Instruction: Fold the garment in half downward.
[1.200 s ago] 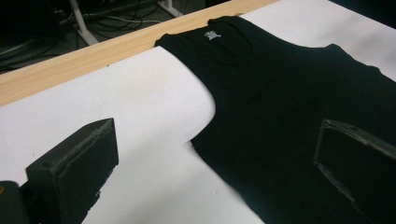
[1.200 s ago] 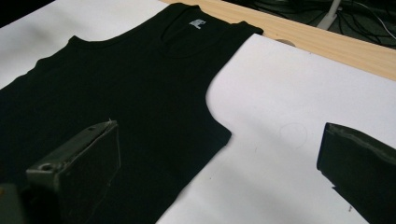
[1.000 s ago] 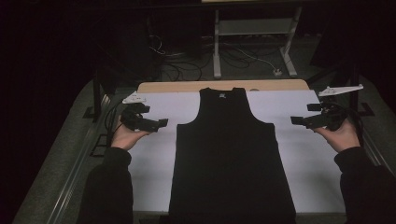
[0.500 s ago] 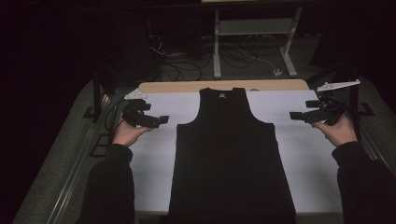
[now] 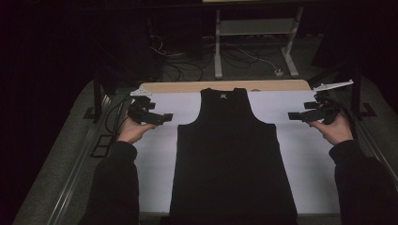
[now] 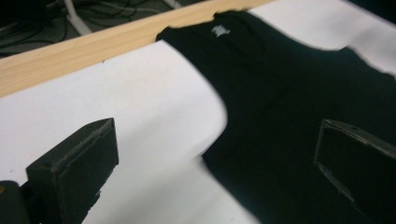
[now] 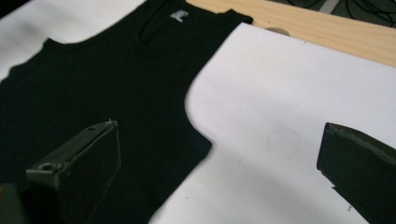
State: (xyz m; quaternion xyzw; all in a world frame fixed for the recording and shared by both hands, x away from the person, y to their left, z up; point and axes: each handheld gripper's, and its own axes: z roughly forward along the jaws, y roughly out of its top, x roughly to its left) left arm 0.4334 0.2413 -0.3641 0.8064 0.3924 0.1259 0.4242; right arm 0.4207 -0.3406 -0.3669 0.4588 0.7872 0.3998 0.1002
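A black tank top [image 5: 232, 154] lies flat on the white sheet [image 5: 309, 164] covering the table, neck toward the far edge, a small white label inside the collar [image 6: 219, 31]. My left gripper [image 5: 162, 117] hovers open just left of the top's armhole, jaws wide, nothing between them. In the left gripper view the armhole edge [image 6: 219, 112] lies between the jaws. My right gripper [image 5: 295, 116] hovers open right of the other armhole. The right gripper view has the tank top [image 7: 107, 102] under the left jaw and white sheet under the right one.
A bare wooden strip [image 5: 225, 86] runs along the table's far edge. Beyond it the floor holds cables [image 5: 187, 56] and a grey metal stand [image 5: 253, 33]. Metal posts rise at the table's left [image 5: 97, 98] and right [image 5: 357, 93] sides.
Both grippers have moved slightly away from me and a little upward. The tank top has not moved.
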